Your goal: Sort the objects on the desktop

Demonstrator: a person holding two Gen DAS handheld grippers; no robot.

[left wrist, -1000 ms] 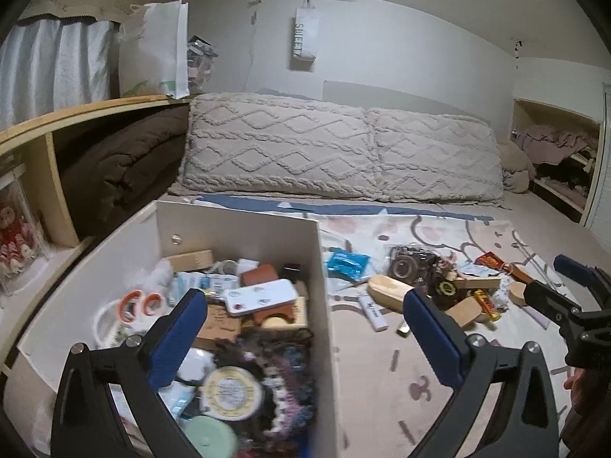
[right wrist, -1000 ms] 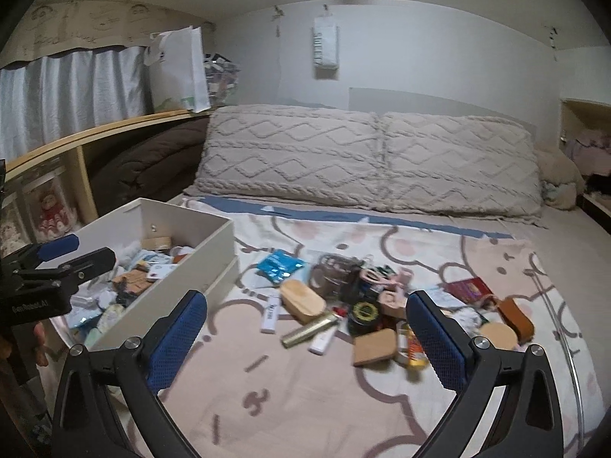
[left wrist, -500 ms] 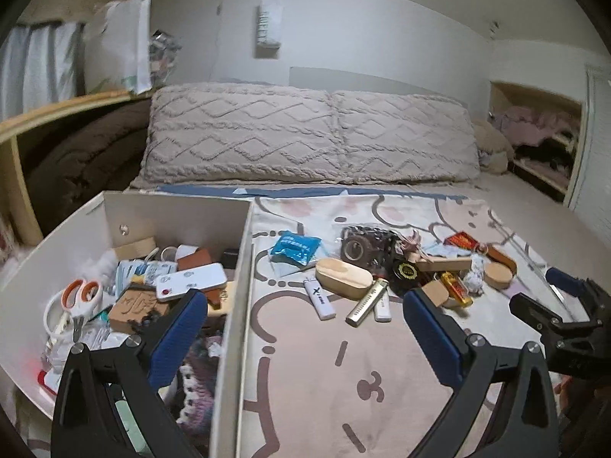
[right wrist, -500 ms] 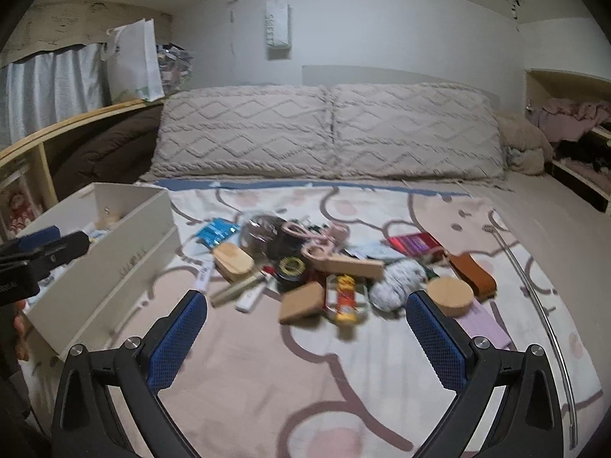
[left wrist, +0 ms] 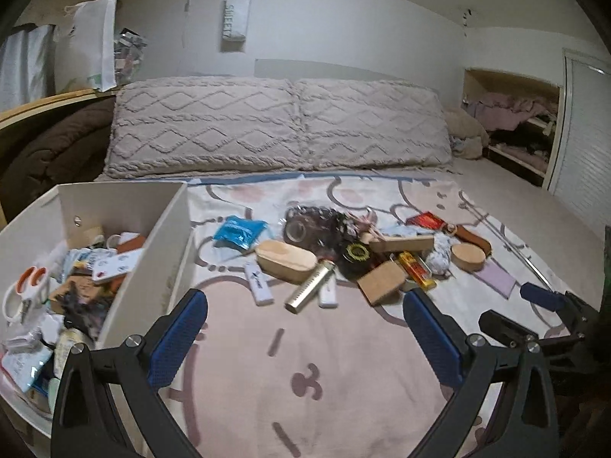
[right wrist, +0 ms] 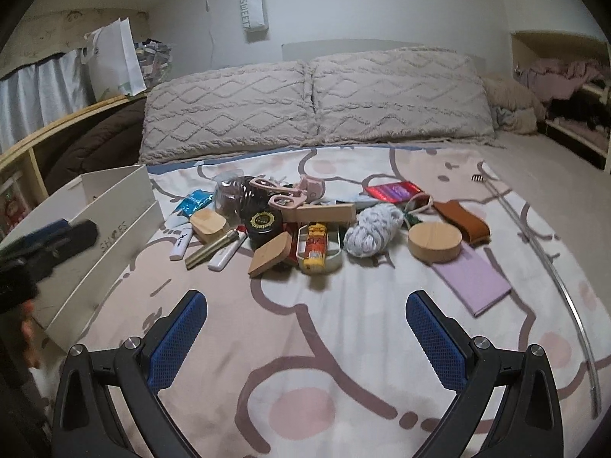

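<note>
A pile of small objects lies on the patterned bed cover: a gold tube [left wrist: 310,286], a white USB stick [left wrist: 259,287], a wooden oval box [left wrist: 285,260], a round wooden lid [right wrist: 434,241], a yarn ball [right wrist: 372,229], a lilac notebook [right wrist: 472,276]. A white box [left wrist: 168,236] at the left holds scissors [left wrist: 23,293] and other items. My left gripper [left wrist: 305,337] is open and empty above the cover, right of the box. My right gripper [right wrist: 305,337] is open and empty in front of the pile.
Two knitted pillows [right wrist: 313,103] lie behind the pile. A wooden shelf [right wrist: 23,152] with a brown blanket runs along the left. A thin metal rod [right wrist: 550,259] lies on the cover at the right. An alcove with clothes [left wrist: 511,122] is at the far right.
My left gripper has swung right, from over the box to over the bed cover. My right gripper has moved right and closer to the pile. Both stay open and empty.
</note>
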